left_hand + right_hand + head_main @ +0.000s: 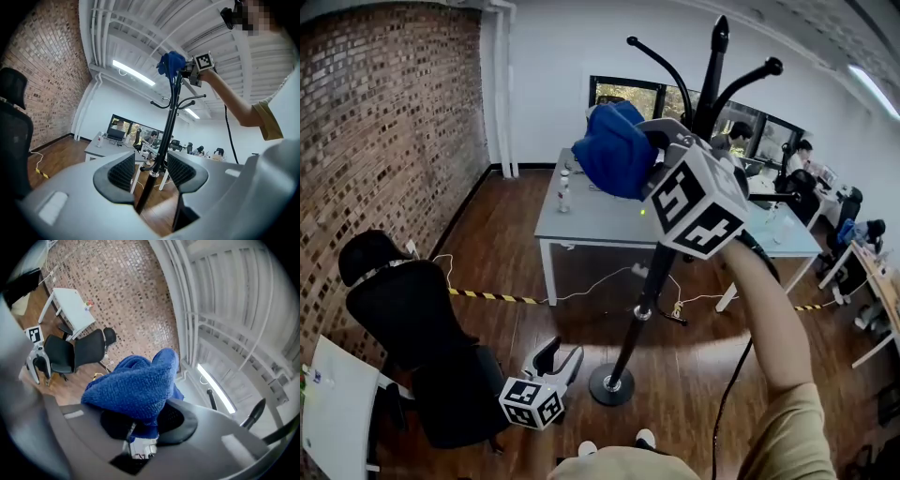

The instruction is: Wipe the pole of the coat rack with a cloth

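Two grippers: right gripper (149, 421) clamps blue cloth (136, 385) beside pole (649, 281) top; left gripper (149, 176) wide, empty, near pole base.
Risk: unbraced pole may tip — cloth snagging hooks (661, 58).

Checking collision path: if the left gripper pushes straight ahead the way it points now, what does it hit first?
Most likely the coat rack pole. It is centred between the left gripper's open jaws but stands farther off; the depth is unclear.
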A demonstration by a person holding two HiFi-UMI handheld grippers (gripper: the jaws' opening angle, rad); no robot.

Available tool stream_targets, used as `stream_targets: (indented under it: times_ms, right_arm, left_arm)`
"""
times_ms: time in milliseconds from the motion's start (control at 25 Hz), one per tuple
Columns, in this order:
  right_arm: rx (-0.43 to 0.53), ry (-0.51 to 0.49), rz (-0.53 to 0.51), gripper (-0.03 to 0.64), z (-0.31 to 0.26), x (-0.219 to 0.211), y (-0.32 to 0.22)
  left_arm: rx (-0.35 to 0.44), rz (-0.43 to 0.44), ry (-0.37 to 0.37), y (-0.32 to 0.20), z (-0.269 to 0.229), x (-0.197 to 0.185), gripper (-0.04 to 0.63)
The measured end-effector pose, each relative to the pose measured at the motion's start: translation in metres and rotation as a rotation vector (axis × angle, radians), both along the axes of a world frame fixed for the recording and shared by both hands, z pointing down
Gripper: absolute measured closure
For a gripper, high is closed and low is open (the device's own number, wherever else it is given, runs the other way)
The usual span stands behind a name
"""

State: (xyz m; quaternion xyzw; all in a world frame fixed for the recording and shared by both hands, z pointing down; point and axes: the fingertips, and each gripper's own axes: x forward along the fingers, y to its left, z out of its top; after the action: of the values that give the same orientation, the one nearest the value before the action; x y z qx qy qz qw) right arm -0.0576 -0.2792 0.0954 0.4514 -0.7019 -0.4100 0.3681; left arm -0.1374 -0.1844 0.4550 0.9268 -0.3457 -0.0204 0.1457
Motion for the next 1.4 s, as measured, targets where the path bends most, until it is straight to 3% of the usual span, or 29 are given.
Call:
stream_targets:
  times_ms: [80,200,320,480,600,880,1040,1160,1400]
  right_arm:
    - [-0.005,-0.09,-0.084,0.534,-0.009,-0.015,0.015]
    - [-0.027,-0.327,-0.257,0.532,-0.027,-0.02,0.06]
    - [0.042,-0.505,-0.338,0.532,-0.035,-0.006,0.118]
    - [0.195,-0.594,-0.234,0.532,-0.011,0.037,0.175]
    - [0.232,-0.619,-0.111,0.531,0.029,0.073,0.197]
    - [0.186,-0.804,0.174,0.531,0.152,0.176,0.204]
    - [0.092,-0.957,0.303,0.531,0.217,0.233,0.208]
    - [-0.005,-1.003,0.331,0.529,0.252,0.249,0.203]
    - [-0.075,-1.086,0.294,0.529,0.29,0.268,0.191]
  left_arm:
    - [0.003,0.018,-0.011,0.005,-0.002,0.003,0.399]
    - [0.029,0.051,-0.015,0.008,-0.012,0.007,0.399]
    - [0.071,0.067,-0.011,0.007,-0.025,0.008,0.399]
    - [0.107,0.085,-0.007,0.01,-0.038,0.013,0.399]
    - [0.127,0.105,-0.011,0.018,-0.046,0.031,0.399]
    - [0.148,0.072,0.011,0.031,-0.061,0.069,0.403]
    - [0.165,0.035,-0.022,0.032,-0.06,0.097,0.403]
    - [0.162,0.021,-0.042,0.034,-0.058,0.118,0.403]
    - [0.188,-0.019,-0.063,0.035,-0.059,0.153,0.403]
